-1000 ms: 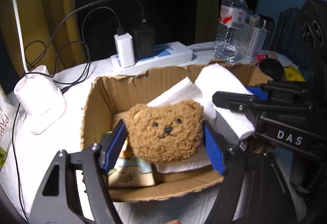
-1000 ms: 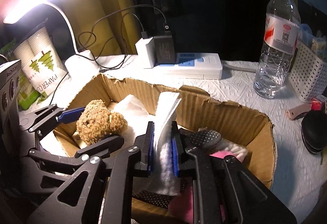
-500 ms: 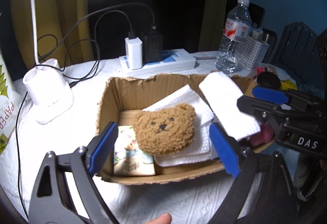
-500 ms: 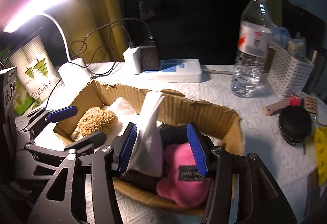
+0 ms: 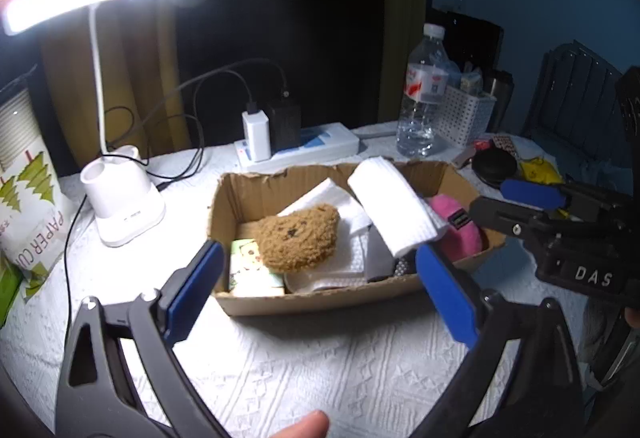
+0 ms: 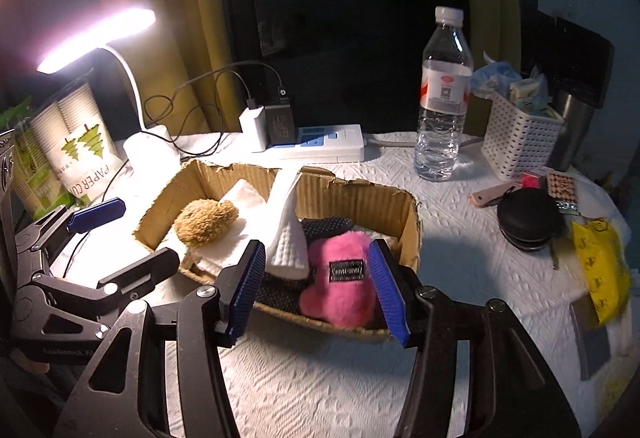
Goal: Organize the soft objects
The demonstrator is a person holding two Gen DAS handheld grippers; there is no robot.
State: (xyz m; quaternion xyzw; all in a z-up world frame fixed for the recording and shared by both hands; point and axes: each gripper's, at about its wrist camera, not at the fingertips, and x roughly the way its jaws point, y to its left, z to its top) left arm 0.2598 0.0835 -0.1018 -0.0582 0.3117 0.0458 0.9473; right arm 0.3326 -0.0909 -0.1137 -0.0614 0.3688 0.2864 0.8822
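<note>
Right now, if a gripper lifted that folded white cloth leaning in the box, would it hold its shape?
Probably not: the white cloth already droops against the cardboard box, so it looks floppy. Its waffle texture should resist slipping.

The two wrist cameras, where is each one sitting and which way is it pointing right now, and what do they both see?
Left wrist: on the left gripper, looking forward and down at the cardboard box holding the brown bear plush; its own open blue fingers and a fingertip at the bottom edge show.
Right wrist: on the right gripper, facing the box's pink plush end; its open fingers show.
Shared: box, bear, folded white cloth, water bottle, lamp, power strip; each view also catches the other gripper.
</note>
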